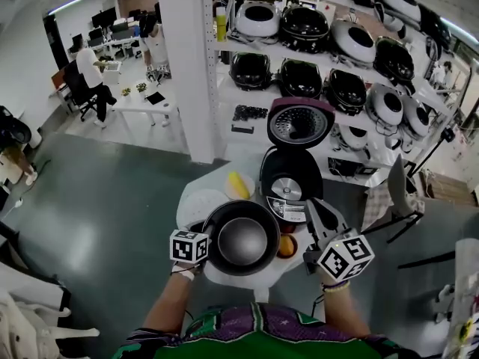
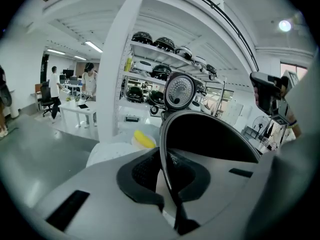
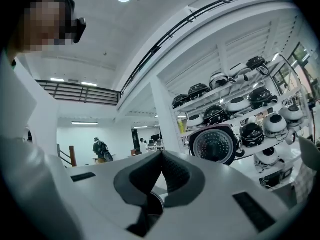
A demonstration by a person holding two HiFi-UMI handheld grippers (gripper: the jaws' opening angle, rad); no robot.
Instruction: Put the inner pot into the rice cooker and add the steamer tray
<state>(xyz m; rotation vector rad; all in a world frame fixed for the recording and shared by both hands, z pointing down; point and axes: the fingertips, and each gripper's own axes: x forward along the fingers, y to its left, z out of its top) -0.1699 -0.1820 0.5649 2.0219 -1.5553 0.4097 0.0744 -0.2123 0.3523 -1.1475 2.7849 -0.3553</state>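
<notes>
In the head view the dark inner pot [image 1: 241,239] hangs above the near side of the round white table [image 1: 196,188]. My left gripper [image 1: 209,246] is shut on the pot's left rim. In the left gripper view that rim [image 2: 164,149] runs between the pads of the left gripper [image 2: 163,178]. The dark rice cooker [image 1: 290,179] stands behind the pot with its lid [image 1: 300,123] raised. A white round steamer tray [image 1: 202,205] lies left of the cooker. My right gripper [image 1: 313,208] is shut and empty, right of the pot; its pads meet in the right gripper [image 3: 161,167] view.
A yellow object [image 1: 238,185] lies by the tray and an orange one [image 1: 287,246] sits right of the pot. White shelves [image 1: 352,66] with several rice cookers stand behind the table. A white pillar [image 1: 183,66] rises at the back left. People sit at desks [image 1: 142,99] far left.
</notes>
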